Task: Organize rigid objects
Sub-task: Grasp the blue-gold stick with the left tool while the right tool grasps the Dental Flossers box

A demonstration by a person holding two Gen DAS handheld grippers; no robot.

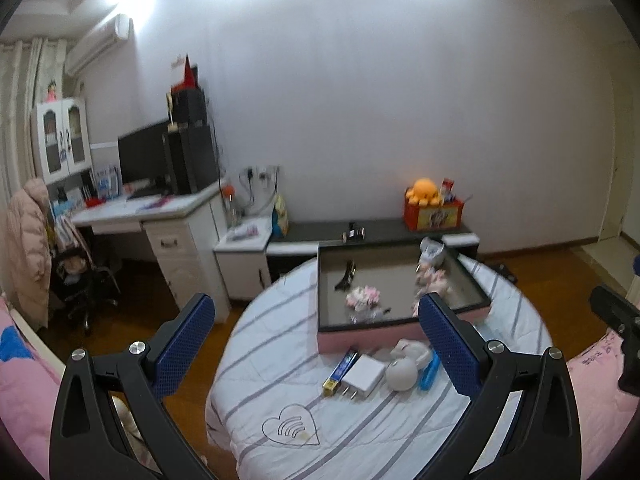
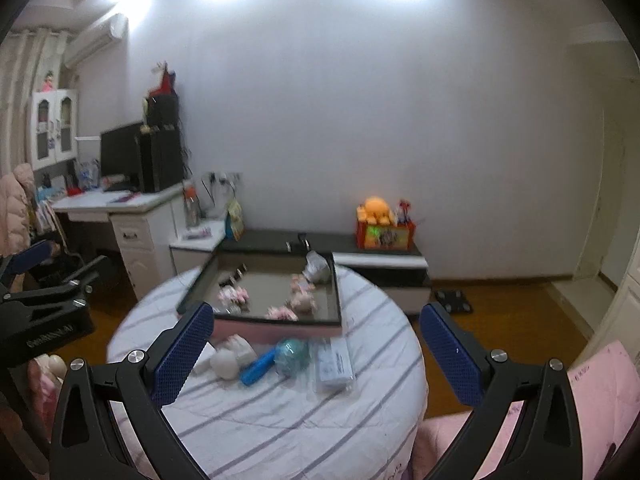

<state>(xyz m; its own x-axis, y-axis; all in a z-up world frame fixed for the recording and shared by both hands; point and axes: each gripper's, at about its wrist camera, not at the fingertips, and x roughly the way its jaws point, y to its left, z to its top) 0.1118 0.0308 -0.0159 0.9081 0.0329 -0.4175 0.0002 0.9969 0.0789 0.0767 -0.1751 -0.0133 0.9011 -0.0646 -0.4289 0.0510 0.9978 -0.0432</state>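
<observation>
Left wrist view — left tool (image 1: pixel 316 340) level, spread, empty.

We see a tray (image 1: pixel 400 330) at the round table's (image 1: pixel 360 440) far side; before it lie a charger (image 1: pixel 364 374), ball (image 1: pixel 401 374) and boxed tube (image 1: pixel 340 372).

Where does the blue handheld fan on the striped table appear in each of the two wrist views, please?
Left wrist view: the blue handheld fan shows only partly, lower right of centre, beside the right finger of the left gripper.
Right wrist view: it lies near the centre, in front of the tray, between the open fingers of the right gripper.
Shared landmark: the pink-sided tray, directly behind the fan.
</observation>
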